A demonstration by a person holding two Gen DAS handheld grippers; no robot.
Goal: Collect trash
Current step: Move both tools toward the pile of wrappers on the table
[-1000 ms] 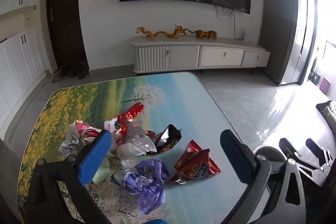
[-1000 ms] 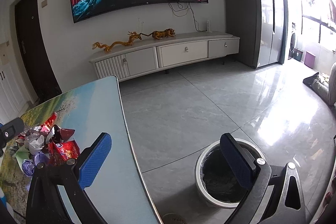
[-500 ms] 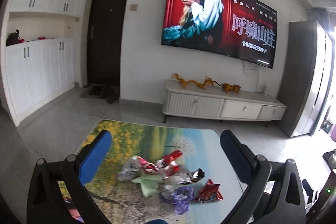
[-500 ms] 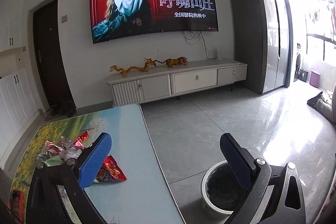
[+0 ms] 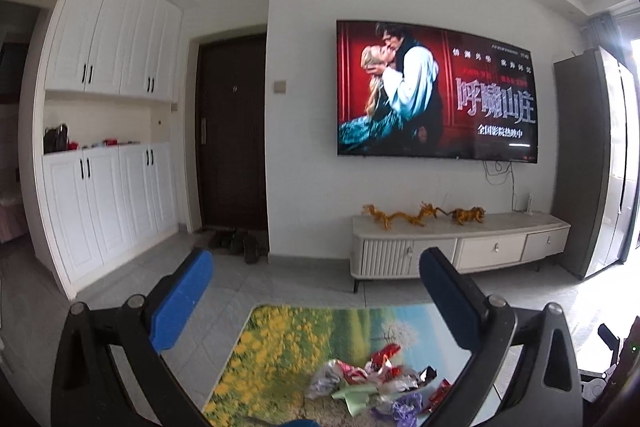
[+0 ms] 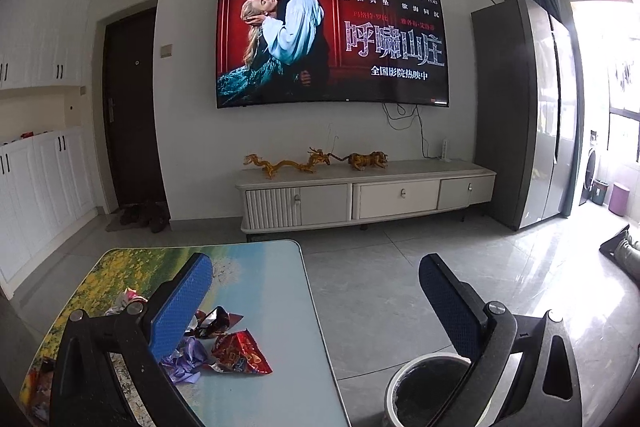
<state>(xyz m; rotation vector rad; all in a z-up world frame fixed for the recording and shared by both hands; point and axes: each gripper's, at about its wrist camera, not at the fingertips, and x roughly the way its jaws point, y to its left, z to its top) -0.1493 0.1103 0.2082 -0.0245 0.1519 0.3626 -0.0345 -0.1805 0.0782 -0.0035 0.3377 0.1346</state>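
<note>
Both grippers held above the table, jaws wide apart and empty.

The left gripper (image 5: 316, 291) and right gripper (image 6: 316, 291) grasp nothing; the trash pile (image 5: 376, 383) lies on the table (image 6: 264, 267), and the bin (image 6: 424, 387) stands on the floor beside it.

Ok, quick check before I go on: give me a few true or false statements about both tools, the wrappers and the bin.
1. Both tools are open and hold nothing. True: the left tool and the right tool each show a clear gap.
2. The red snack wrapper already lies in the trash bin. False: it lies on the table, beside the purple plastic bag.
3. The trash bin stands on the floor beside the table. True.
4. The trash is spread over the floor. False: the wrapper pile is gathered on the table.
5. The TV is switched off. False: it shows a film poster.
</note>
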